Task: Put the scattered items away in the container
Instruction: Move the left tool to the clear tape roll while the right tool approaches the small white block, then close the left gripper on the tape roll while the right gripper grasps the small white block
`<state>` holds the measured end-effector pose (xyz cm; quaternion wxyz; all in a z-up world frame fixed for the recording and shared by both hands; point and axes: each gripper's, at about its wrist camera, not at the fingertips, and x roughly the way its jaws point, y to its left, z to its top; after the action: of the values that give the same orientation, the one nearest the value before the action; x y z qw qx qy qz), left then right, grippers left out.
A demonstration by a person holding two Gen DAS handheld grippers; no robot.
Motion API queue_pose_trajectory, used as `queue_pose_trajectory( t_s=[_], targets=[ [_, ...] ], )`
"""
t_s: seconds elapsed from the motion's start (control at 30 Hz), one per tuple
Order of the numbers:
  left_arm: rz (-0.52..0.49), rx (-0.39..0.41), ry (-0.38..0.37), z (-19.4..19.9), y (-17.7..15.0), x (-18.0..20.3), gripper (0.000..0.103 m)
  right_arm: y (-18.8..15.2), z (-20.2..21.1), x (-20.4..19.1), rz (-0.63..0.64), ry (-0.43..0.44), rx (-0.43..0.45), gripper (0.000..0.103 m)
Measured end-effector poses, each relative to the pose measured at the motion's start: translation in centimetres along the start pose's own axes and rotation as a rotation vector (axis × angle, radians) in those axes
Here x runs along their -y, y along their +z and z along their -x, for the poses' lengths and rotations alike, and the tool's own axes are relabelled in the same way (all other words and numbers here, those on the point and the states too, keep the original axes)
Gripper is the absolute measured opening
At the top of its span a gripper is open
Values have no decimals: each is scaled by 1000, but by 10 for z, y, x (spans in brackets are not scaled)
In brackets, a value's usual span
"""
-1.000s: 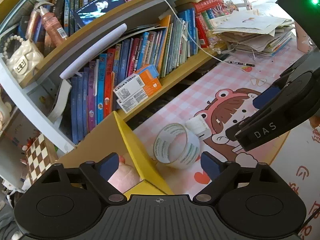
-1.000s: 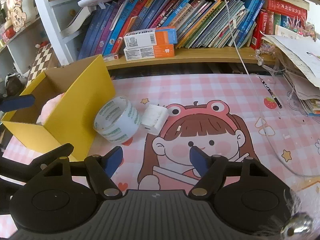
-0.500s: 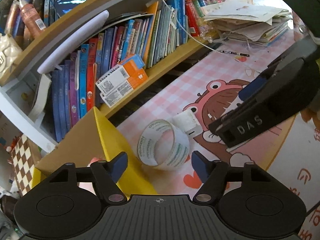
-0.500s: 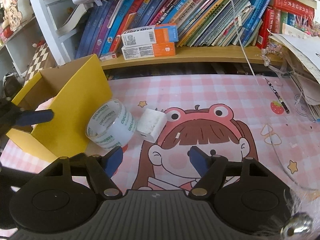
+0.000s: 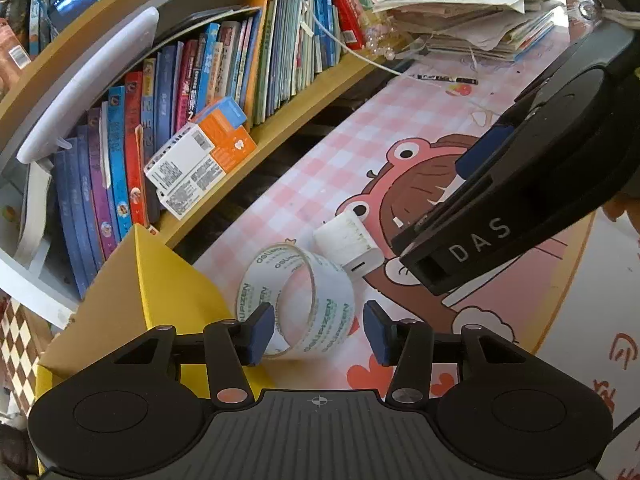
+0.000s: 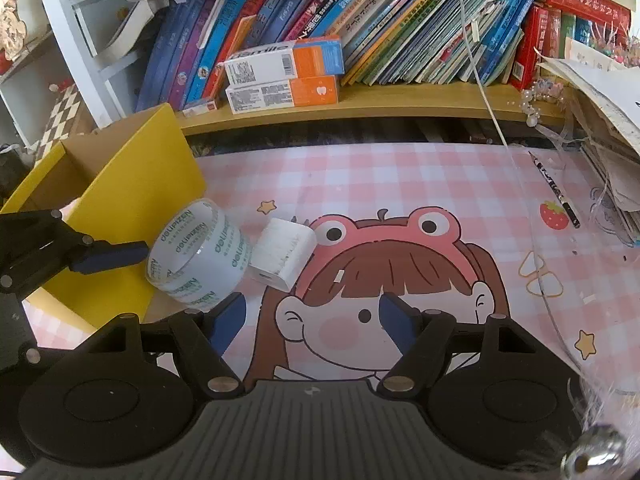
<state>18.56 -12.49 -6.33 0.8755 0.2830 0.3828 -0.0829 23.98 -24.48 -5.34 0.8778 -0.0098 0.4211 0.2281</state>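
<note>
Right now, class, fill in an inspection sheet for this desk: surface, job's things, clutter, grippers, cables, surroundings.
Surface: pink checked mat with a cartoon girl print.
Job's things: tape roll on its edge beside the yellow box; white charger touching the tape.
Clutter: pen, paper stack.
Grippers: left gripper open, fingers either side of the tape; right gripper open, empty.
Cables: white cord hanging across the books.
Surroundings: bookshelf, two orange-white cartons.
</note>
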Motion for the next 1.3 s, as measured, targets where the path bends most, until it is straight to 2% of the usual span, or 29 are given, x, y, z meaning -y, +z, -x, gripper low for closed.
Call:
queue_pose_trajectory(
  t_s=[0.47,0.77,0.83,0.97,1.1,1.27,1.3],
  targets=[
    [-1,-22,-10,-19,1,0,42,0,-16,1,28,12,-27,73],
    [-11,-24,-21,-26,3,4,40,7,-22,4,94,19,-25,73],
    [-11,-27,-23,-27,3,5,36,7,-26,5,106,19,-33,73],
    [-9,-32,-24,-30,3,5,33,8,-33,8,131,23,-52,73],
    [-5,-35,-33,-31,2,4,23,11,-37,9,142,30,-53,73],
    [1,-35,-54,-31,2,3,16,16,-38,13,120,39,-28,73],
    [7,-32,-58,-30,3,3,11,17,-38,14,115,41,-23,73]
  ],
)
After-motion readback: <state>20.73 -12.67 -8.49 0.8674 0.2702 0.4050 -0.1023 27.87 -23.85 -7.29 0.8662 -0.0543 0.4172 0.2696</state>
